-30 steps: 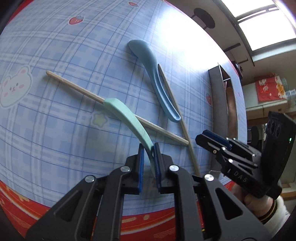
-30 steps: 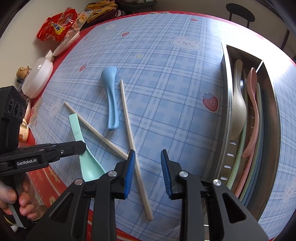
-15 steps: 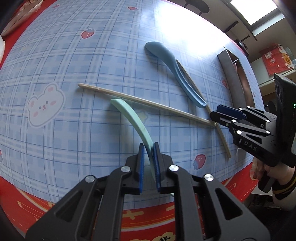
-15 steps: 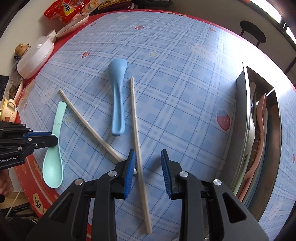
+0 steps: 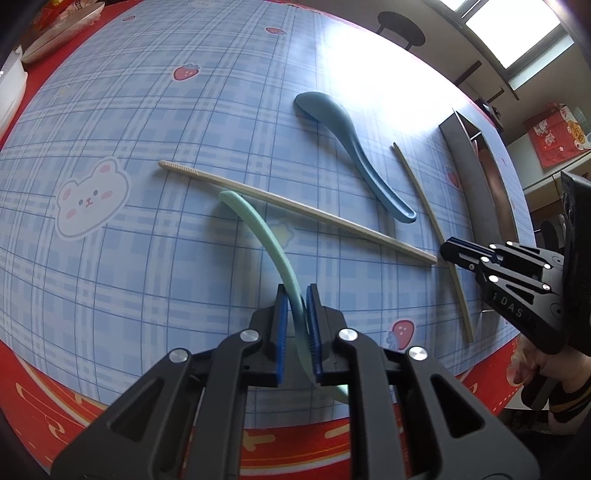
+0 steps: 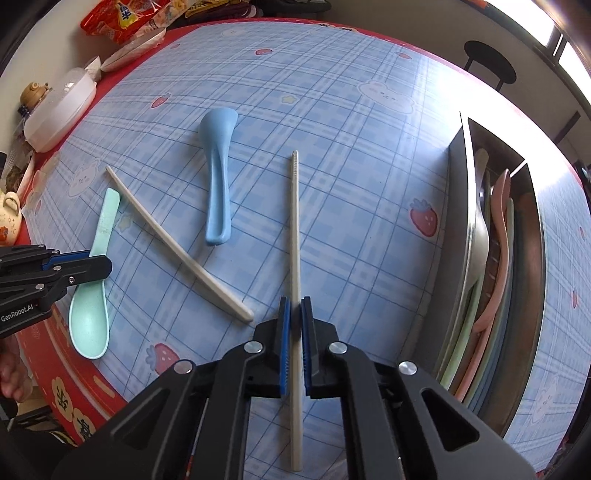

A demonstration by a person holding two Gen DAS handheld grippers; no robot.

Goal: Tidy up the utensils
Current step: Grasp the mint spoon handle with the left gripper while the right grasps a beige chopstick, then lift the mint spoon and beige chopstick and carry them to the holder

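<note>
My left gripper point(image 5: 295, 302) is shut on the mint green spoon point(image 5: 266, 236), gripping its handle near the bowl; the spoon also shows in the right wrist view point(image 6: 94, 288). My right gripper point(image 6: 294, 314) is shut on a beige chopstick point(image 6: 294, 229), seen in the left wrist view point(image 5: 424, 195) too. A second beige chopstick point(image 5: 295, 210) and a blue spoon point(image 5: 351, 147) lie on the blue plaid tablecloth between them. The metal utensil tray point(image 6: 458, 229) at the right holds several spoons.
A white lidded container point(image 6: 59, 110), snack bags point(image 6: 122, 14) and a small teapot point(image 6: 33, 92) stand at the table's far left. A round stool point(image 6: 487, 66) stands beyond the table. The red table edge point(image 5: 258, 439) is close to me.
My right gripper has closed on the chopstick, which now lies apart from the other chopstick. My left gripper still holds the green spoon, and the spoon has shifted off the second chopstick.
</note>
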